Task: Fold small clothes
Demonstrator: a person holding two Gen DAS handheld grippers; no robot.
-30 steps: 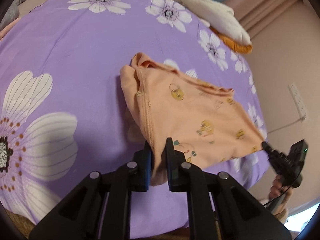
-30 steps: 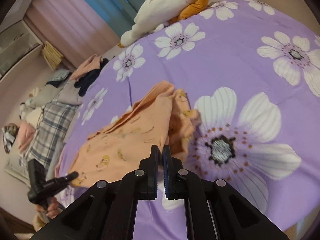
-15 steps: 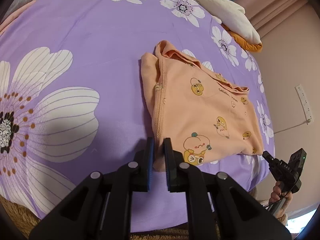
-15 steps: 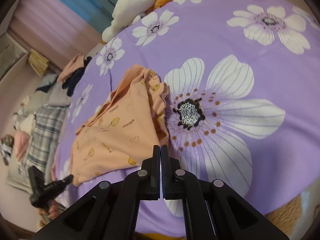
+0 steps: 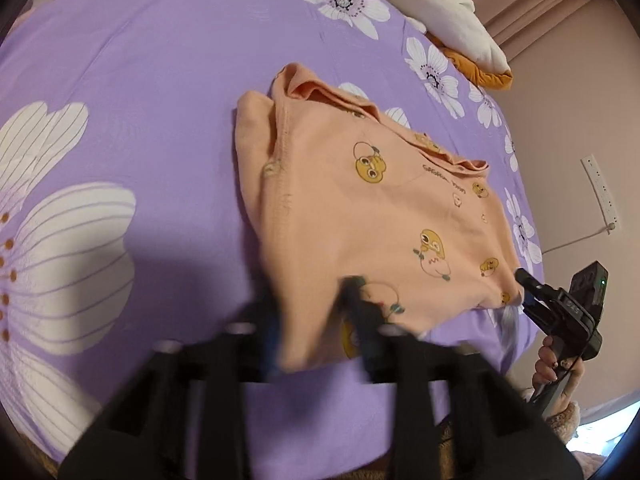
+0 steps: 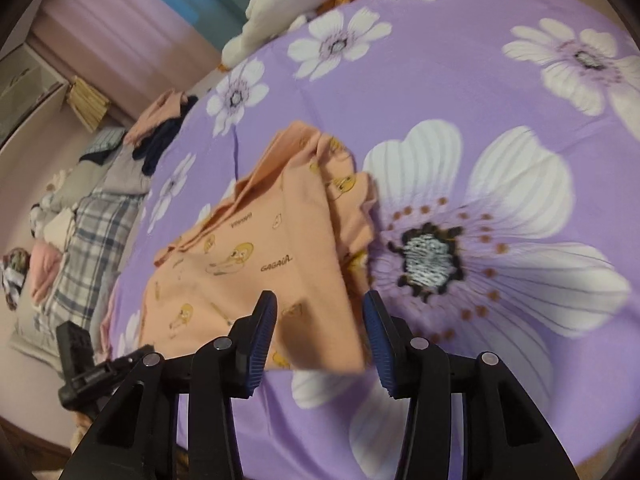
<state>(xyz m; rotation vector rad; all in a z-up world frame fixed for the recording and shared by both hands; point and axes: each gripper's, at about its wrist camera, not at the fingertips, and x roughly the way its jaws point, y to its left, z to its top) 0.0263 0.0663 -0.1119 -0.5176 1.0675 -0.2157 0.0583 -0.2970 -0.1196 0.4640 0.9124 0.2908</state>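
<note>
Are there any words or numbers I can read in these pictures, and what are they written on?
"GAGAGA": printed in dark letters on the peach shirt, beside a yellow duck, clear in the right wrist view.
A second small word higher on the shirt, near its collar: too blurred to read.
The print on the shirt in the left wrist view: starts like "GAGA", the rest too small to read.
No numbers or signs elsewhere.

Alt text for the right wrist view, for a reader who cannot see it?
The right tongs are opening over the near corner of a folded peach garment, pads apart and clear of the cloth, on a purple floral bedsheet. The left tongs show at lower left.
</note>
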